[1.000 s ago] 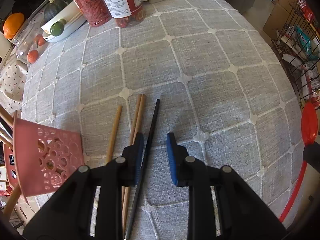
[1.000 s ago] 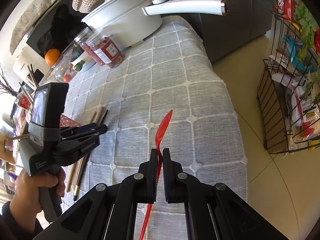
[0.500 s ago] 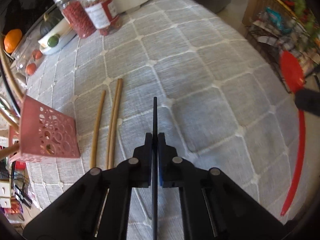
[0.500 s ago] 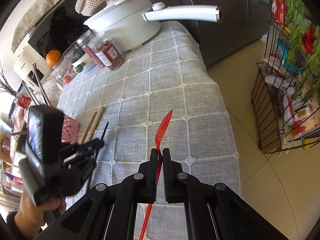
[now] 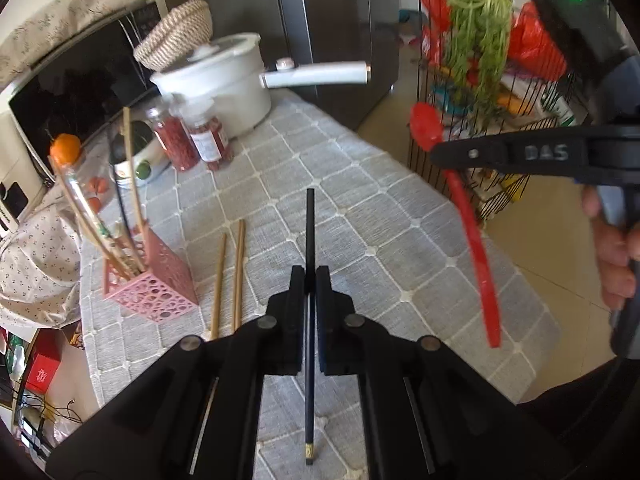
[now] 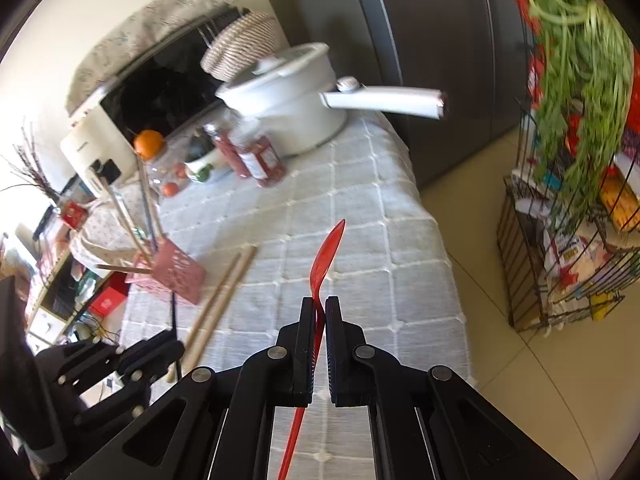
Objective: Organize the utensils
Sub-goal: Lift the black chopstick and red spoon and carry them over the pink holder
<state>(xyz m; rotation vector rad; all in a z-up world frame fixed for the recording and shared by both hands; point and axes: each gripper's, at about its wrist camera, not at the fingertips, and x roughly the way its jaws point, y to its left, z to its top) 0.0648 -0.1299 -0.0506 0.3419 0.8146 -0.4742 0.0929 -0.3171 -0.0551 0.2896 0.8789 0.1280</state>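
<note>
Two chopsticks [image 5: 228, 280] lie on the table [image 5: 400, 248] (just right of the holder [image 5: 152, 288]).

Beige tiled floor [image 6: 500, 360], dark, perhaps steel fridge [image 6: 420, 20], wire rack [image 6: 560, 260].

You can read one marking only: raised letters "DAS" on the side of the right gripper [image 5: 440, 155] arm, right side of the left wrist view, black on black, legible but low contrast.

Your other candidates fail. The white label on the nearer red-filled jar [image 5: 208, 144], far left on the grey tablecloth [image 5: 400, 216], carries print too small and blurred to read. The red box [image 6: 105, 303] on the low shelf at left shows a white mark, unreadable. Packages in the wire rack [image 6: 560, 256] at right show coloured print, none legible.
</note>
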